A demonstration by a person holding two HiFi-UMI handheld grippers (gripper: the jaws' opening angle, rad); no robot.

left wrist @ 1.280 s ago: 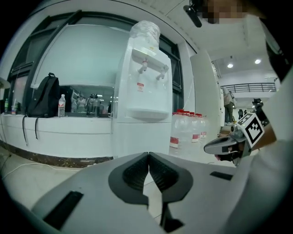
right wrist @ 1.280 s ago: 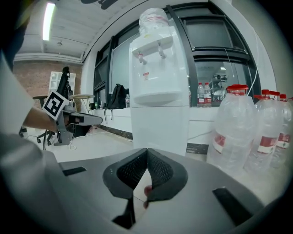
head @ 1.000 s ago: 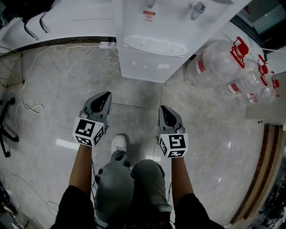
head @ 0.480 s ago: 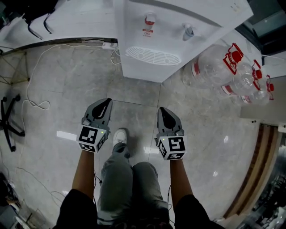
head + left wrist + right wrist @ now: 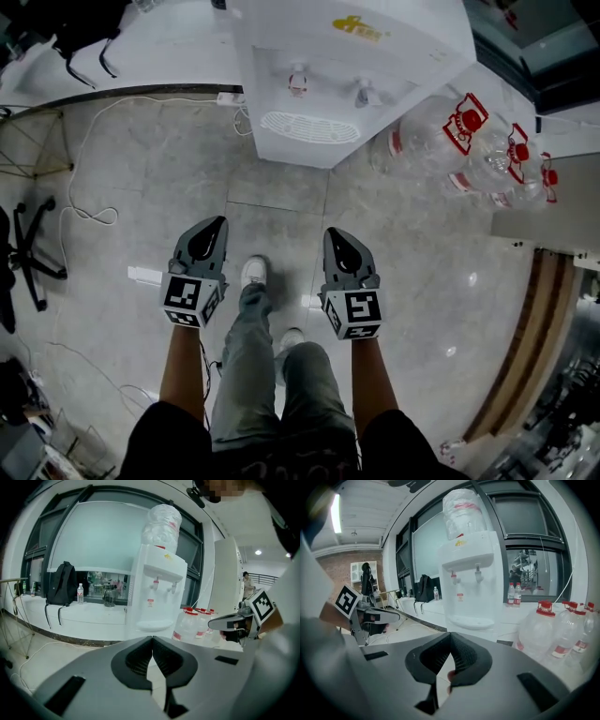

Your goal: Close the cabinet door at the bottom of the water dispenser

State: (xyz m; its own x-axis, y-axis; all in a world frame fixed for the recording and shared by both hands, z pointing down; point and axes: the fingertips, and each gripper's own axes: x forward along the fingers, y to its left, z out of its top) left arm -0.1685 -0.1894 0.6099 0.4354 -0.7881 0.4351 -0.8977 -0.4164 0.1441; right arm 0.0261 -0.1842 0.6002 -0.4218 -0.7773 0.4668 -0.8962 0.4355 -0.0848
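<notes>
Position: the person stands on the tiled floor (image 5: 141, 178), facing the water dispenser (image 5: 349, 70), which is against the white window ledge with spare water bottles (image 5: 469, 141) just beside it on its right. Both tools are held out in front at about the same height, well apart from the dispenser and touching nothing.

Left gripper (image 5: 216, 225): fingers pressed together at the tips, nothing between them.

Right gripper (image 5: 334, 234): fingers likewise brought together, nothing held.

Task item: the cabinet door sits at the foot of the dispenser. From above, only the top, taps and drip tray show. In both gripper views, each tool's own body covers the lower front. Whether the door stands open or already lies flush cannot be told.

Progress: no contact with the door at this moment. In my judgement, if the door is open, the whole job remains: approach, reach low, and push the door home until it sits flush.
</notes>
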